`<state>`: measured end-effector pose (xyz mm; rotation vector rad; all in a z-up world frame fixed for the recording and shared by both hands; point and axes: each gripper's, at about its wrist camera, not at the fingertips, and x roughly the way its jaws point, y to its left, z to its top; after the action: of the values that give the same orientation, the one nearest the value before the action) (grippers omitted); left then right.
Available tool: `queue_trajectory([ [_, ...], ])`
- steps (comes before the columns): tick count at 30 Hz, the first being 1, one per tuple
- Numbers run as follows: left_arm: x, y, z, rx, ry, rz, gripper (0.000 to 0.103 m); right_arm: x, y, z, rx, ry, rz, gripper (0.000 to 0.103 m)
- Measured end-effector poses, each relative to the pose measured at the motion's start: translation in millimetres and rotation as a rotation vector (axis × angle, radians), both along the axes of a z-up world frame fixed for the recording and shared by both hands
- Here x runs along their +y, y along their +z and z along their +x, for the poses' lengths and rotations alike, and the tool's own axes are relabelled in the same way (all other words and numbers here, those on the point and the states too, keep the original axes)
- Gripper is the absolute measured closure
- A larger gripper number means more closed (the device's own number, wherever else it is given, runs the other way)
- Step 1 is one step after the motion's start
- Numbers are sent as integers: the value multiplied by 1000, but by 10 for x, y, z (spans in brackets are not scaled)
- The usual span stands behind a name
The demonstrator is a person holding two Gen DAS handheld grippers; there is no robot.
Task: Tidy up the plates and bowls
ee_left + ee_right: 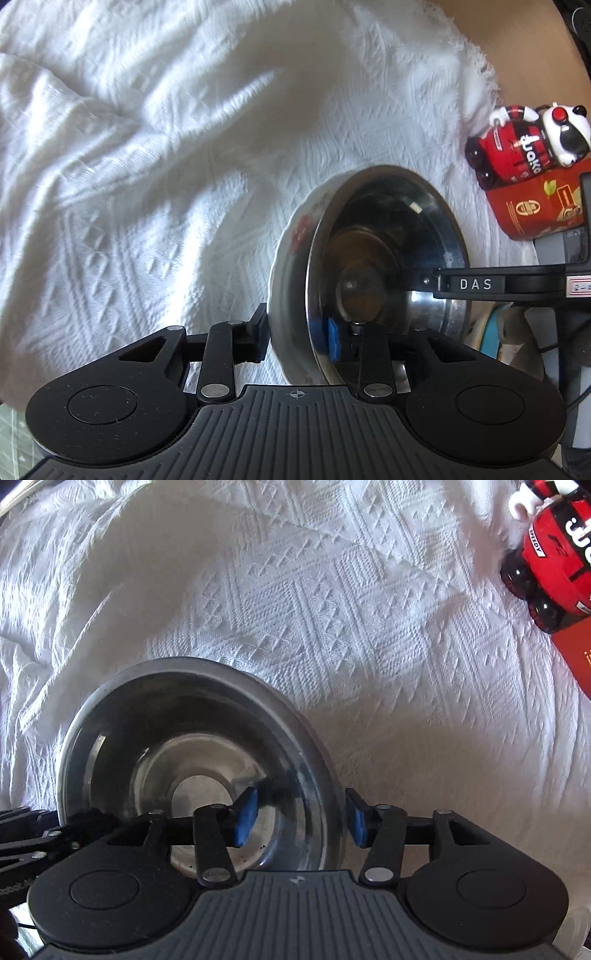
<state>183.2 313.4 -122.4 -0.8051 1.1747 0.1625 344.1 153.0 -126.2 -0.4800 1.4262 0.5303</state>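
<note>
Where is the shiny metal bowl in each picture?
Left wrist view: the shiny round metal bowl is right of centre, nested in a white ceramic bowl with a red pattern, their rims between the left claw's pads.
Right wrist view: it is lower left, its rim between the right claw's open blue pads.
Shared landmark: the red toy car with a panda, at the right edge in both.
</note>
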Motion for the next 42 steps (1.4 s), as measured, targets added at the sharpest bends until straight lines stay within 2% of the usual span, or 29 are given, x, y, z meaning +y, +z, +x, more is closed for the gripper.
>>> queue_trajectory([
  [5, 66, -68, 155, 23, -31, 10, 71, 10, 30, -17, -9, -66, 17, 50],
  [10, 295, -36, 266, 15, -27, 58, 71, -32, 75, -73, 36, -148, 90, 50],
  [13, 420, -38, 309, 14, -20, 48, 72, -39, 96, -129, 46, -184, 133, 50],
  [17, 507, 9, 299, -5, -27, 32, 73, -70, 131, -207, 11, -193, 162, 51],
  [20, 555, 218, 224, -70, -27, 73, 72, -131, 267, -262, -60, -189, 195, 51],
  [25, 562, 709, 64, -303, -42, 157, 73, -145, 693, -441, -254, -174, 282, 51],
  [27, 491, 844, 36, -387, -84, 161, 74, -160, 879, -555, -335, -169, 327, 51],
  [30, 267, 978, 54, -485, -169, 150, 86, -195, 1100, -720, -468, -163, 370, 51],
  [32, 89, 1035, 76, -539, -231, 126, 87, -257, 1234, -835, -574, -156, 374, 51],
  [34, -114, 1057, 110, -560, -293, 101, 89, -395, 1360, -942, -645, -153, 370, 51],
  [36, -349, 1080, 175, -558, -349, 113, 91, -563, 1460, -999, -673, -165, 377, 51],
  [42, -868, 1104, 323, -558, -433, 96, 92, -1384, 1593, -1037, -678, -281, 406, 51],
])
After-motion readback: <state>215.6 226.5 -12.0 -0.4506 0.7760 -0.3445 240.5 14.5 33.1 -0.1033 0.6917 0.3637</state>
